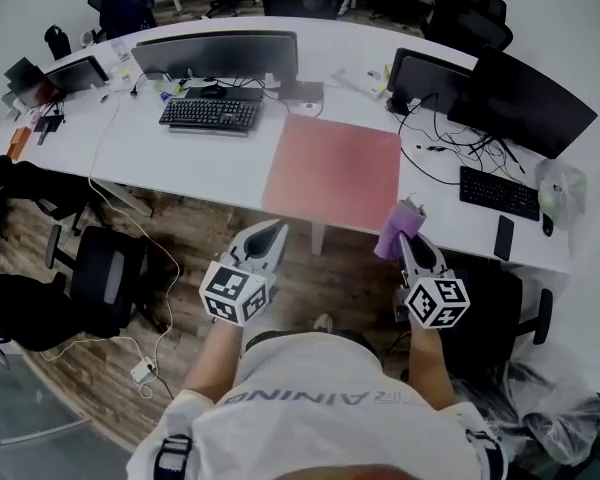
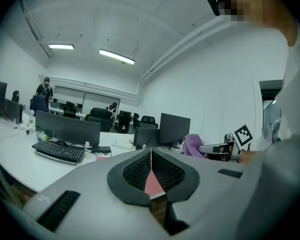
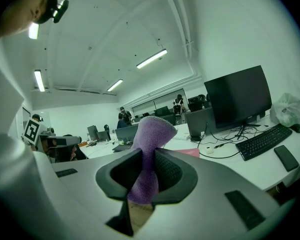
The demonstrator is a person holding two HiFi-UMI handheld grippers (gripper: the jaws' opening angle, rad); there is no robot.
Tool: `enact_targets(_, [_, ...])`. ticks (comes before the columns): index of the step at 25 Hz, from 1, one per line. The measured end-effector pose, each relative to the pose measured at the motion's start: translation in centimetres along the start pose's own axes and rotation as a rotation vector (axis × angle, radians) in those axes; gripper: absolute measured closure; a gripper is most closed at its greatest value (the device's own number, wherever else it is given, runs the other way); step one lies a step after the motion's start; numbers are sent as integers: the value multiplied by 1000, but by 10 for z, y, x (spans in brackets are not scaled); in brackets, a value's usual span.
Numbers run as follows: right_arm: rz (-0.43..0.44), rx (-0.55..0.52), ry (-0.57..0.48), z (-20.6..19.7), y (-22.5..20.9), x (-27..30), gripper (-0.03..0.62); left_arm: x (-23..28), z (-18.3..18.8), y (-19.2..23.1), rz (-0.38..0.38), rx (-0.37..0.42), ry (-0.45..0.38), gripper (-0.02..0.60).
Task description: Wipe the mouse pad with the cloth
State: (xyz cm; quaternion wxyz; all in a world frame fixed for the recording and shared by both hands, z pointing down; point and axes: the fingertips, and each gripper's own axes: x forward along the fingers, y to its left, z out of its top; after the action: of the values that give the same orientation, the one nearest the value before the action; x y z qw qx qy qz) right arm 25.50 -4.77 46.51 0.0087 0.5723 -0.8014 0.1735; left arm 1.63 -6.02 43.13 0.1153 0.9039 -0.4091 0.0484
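Right tool [image 1: 408, 243] pinched a purple cloth [image 1: 398, 230] standing up from its jaws, just off the near right corner of the pink mouse pad [image 1: 332, 173]. The pad lay ahead and leftward on the desk [image 1: 200, 163], nearly square, edges parallel to the desk's. Left tool [image 1: 273, 233], pressed together and empty, hung off the near left corner.

Bright ceiling strips [image 2: 116, 57], fisheye edges w/ dark vignette.

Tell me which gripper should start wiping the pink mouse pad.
Right. The right gripper is shut on the purple cloth, close to the mouse pad; the left gripper is shut and empty.
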Motion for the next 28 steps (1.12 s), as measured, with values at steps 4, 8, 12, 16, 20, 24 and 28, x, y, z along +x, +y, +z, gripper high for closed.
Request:
enact_targets(4, [-13, 31, -7, 5, -30, 10, 505, 34, 0, -8, -16, 8, 34, 549])
enact_targets(8, [-30, 58, -9, 4, -53, 16, 505, 64, 8, -12, -41, 31, 43, 549])
enact_targets(12, [-67, 72, -13, 4, -74, 21, 505, 85, 8, -12, -78, 46, 45, 549])
enact_targets(16, [-104, 73, -16, 6, -88, 35, 505, 107, 4, 2, -97, 37, 55, 549])
enact_targets(20, [-129, 64, -14, 12, -91, 61, 505, 130, 10, 27, -118, 25, 48, 549])
enact_targets(24, [-141, 48, -7, 24, -86, 102, 505, 151, 20, 66, -131, 13, 41, 549])
enact_targets(28, [-152, 39, 14, 32, -74, 153, 505, 167, 29, 121, -127, -11, 41, 549])
